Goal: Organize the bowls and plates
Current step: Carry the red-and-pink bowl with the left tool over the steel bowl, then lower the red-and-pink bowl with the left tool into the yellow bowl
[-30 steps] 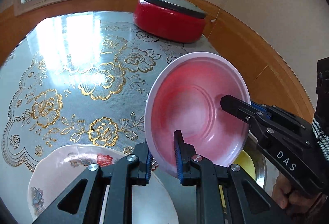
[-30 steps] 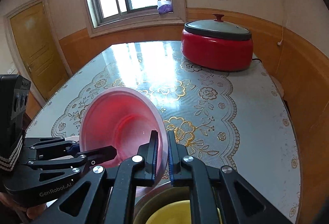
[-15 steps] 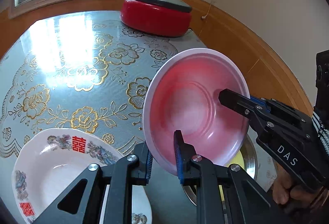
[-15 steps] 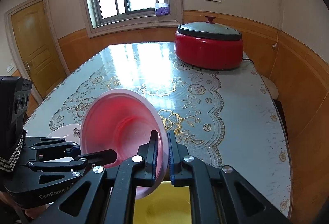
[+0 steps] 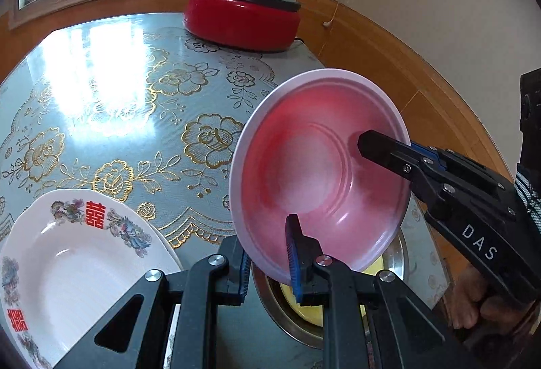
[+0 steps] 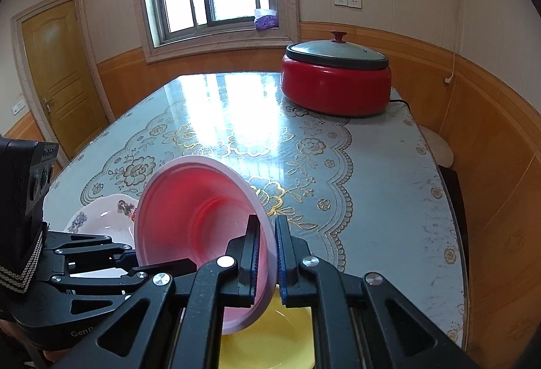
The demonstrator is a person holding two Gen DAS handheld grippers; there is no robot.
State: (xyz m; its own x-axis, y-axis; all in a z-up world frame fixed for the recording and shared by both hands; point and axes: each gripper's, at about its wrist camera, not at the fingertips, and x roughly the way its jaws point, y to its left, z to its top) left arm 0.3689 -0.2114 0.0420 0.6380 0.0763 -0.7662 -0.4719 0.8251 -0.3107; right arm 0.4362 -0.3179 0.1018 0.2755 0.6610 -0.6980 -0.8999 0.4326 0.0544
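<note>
White plate (image 5: 77, 271) now nearer, beside steel basin (image 5: 280, 311).

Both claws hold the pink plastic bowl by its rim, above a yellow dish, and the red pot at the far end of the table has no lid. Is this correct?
Not quite. The round red pot wears a grey lid with a red knob, plain in the right wrist view. The rest holds: left claw and right claw both clamp the pink plastic bowl by its rim, above the yellow dish.

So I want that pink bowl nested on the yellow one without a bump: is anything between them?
Nothing visible. The pink bowl, clamped at its rim by both the left claw and the right claw, hangs tilted just above the yellow bowl in its metal basin. The white plate lies off to the side.
</note>
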